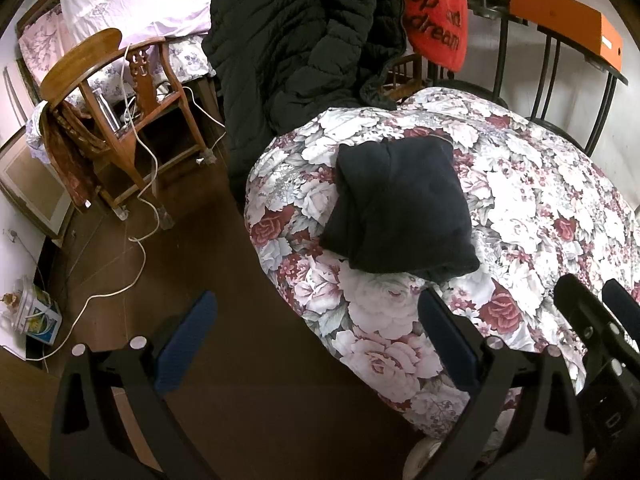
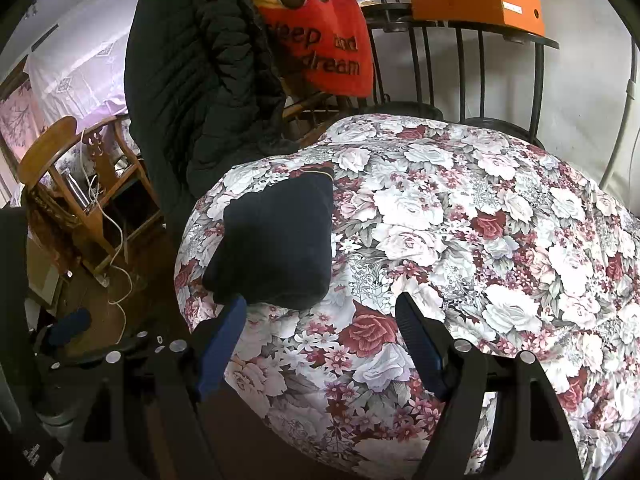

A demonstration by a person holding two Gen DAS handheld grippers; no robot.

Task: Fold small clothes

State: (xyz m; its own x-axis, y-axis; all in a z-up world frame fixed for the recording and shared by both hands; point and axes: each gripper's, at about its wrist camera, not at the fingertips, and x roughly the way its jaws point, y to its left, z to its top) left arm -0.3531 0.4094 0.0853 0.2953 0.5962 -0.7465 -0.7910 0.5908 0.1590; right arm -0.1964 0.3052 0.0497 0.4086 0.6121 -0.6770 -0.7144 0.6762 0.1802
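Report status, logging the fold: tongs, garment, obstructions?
Left tongs open, empty. Right tongs open, empty. Dark navy fabric garment folded square on floral quilt. Nothing blocking.

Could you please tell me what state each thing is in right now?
Dark garment: folded into a compact square, lying on the floral quilt.
Left gripper: open, empty.
Right gripper: open, empty.
Black jacket: hanging, unfolded.
Orange box: closed.

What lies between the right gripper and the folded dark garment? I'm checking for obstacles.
Only bare floral quilt lies between the open right gripper and the folded dark garment, seen in the right wrist view.
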